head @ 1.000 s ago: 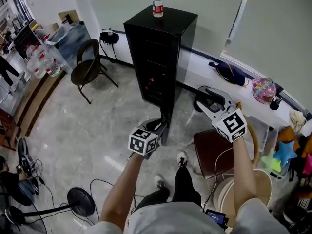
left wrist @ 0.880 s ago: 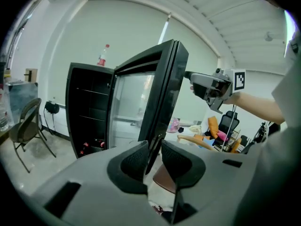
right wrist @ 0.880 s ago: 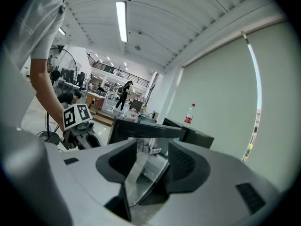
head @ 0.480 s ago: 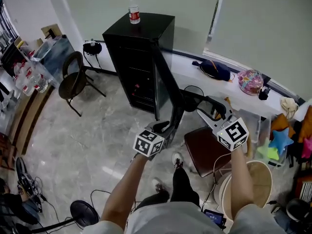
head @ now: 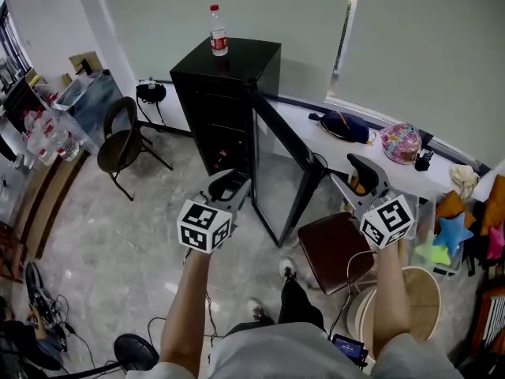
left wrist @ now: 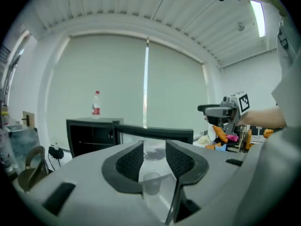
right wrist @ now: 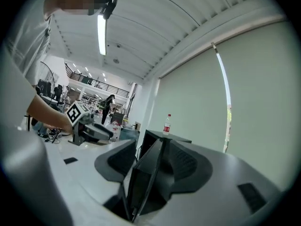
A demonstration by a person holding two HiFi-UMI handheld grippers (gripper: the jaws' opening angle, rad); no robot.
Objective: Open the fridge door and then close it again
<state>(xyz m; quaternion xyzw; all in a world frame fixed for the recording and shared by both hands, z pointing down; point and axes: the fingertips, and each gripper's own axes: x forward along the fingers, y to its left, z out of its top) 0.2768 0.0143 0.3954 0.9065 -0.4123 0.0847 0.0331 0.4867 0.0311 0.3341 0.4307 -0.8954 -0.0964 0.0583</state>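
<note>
Since a second ago the fridge point(head: 225, 93) door point(head: 286, 172) has swung wide. The left gripper point(head: 230, 181) has lifted clear, its jaws just opening, empty. The right gripper point(head: 351, 170), also widening, clamps nothing. Only its own view shows the door's edge between its jaws. The fridge interior is too dark to make out.
</note>
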